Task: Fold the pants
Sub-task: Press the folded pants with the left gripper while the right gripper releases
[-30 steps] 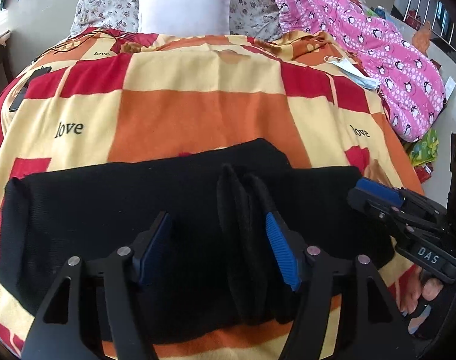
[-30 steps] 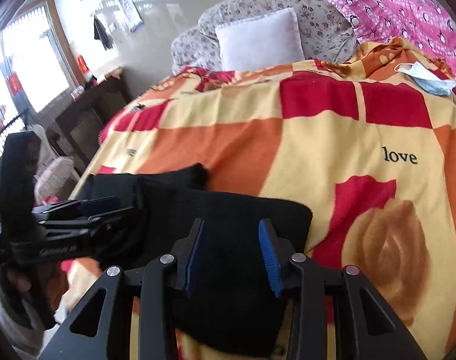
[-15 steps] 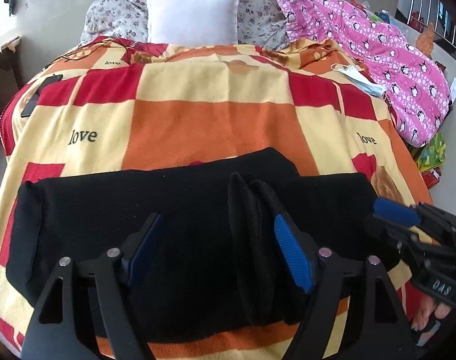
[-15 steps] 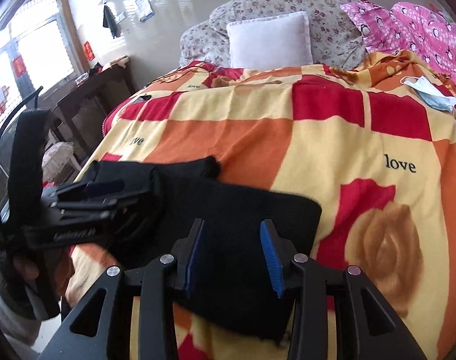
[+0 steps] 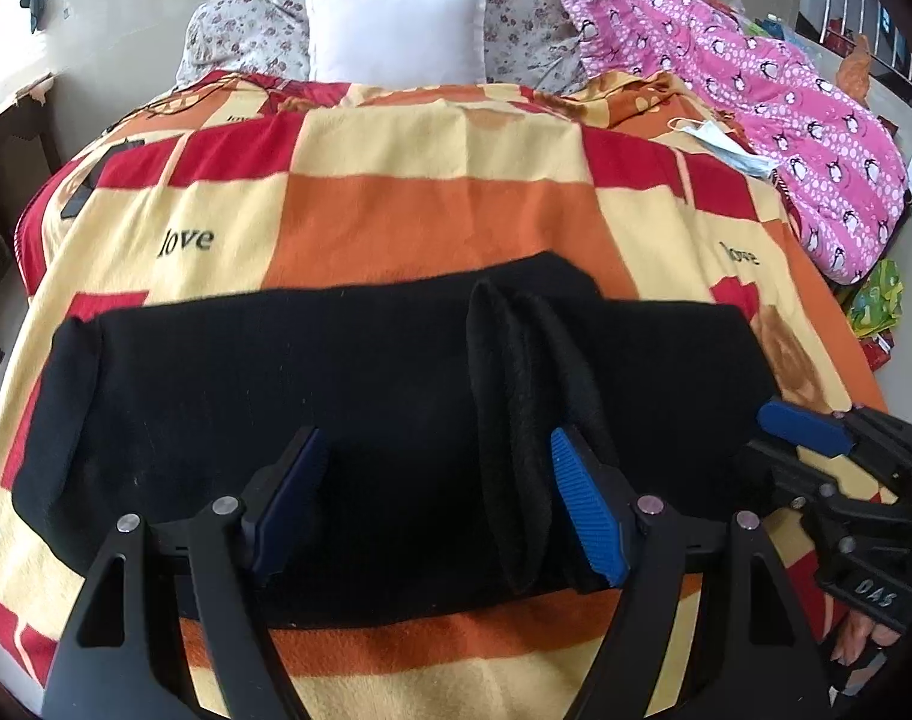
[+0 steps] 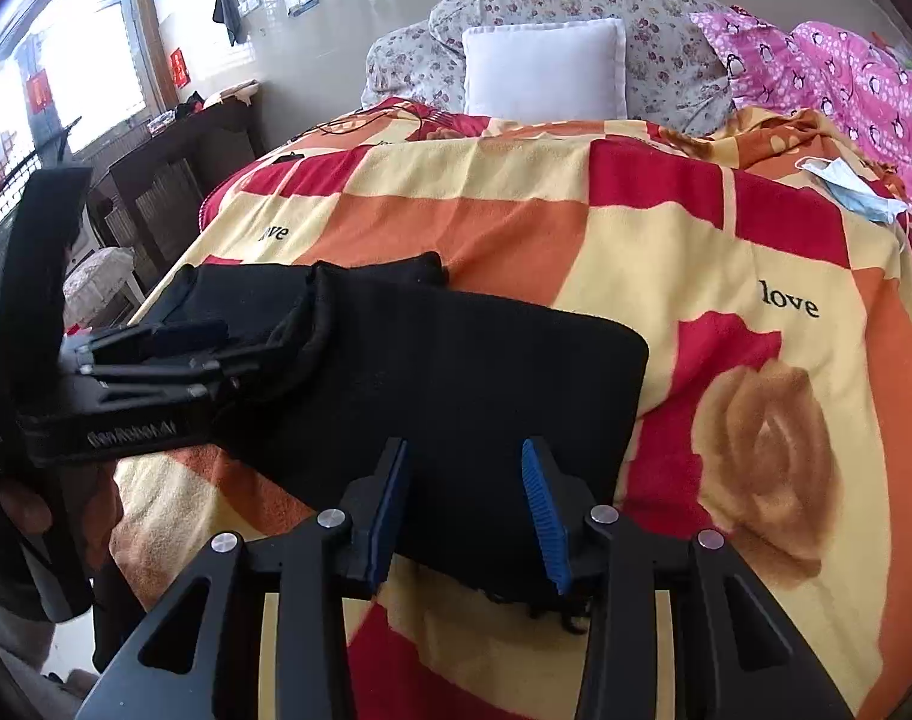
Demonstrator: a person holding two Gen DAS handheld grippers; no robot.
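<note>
The black pants (image 5: 276, 372) lie folded in a long band across the near end of the bed, with a raised crease (image 5: 516, 390) right of the middle. My left gripper (image 5: 438, 510) is open just above the pants, holding nothing. My right gripper (image 6: 465, 516) is open above the right end of the pants (image 6: 486, 372), empty. The right gripper also shows at the right edge of the left wrist view (image 5: 816, 444). The left gripper shows at the left of the right wrist view (image 6: 156, 354), by the crease.
The bed is covered by a checked orange, red and yellow blanket (image 5: 432, 210). A white pillow (image 5: 396, 30) and a flowered quilt lie at the head. A pink penguin-print quilt (image 5: 786, 90) and a face mask (image 5: 726, 150) lie at the right. Dark furniture (image 6: 174, 192) stands left of the bed.
Both grippers have drawn back and risen slightly from the pants, staying open. The pants have not moved.
</note>
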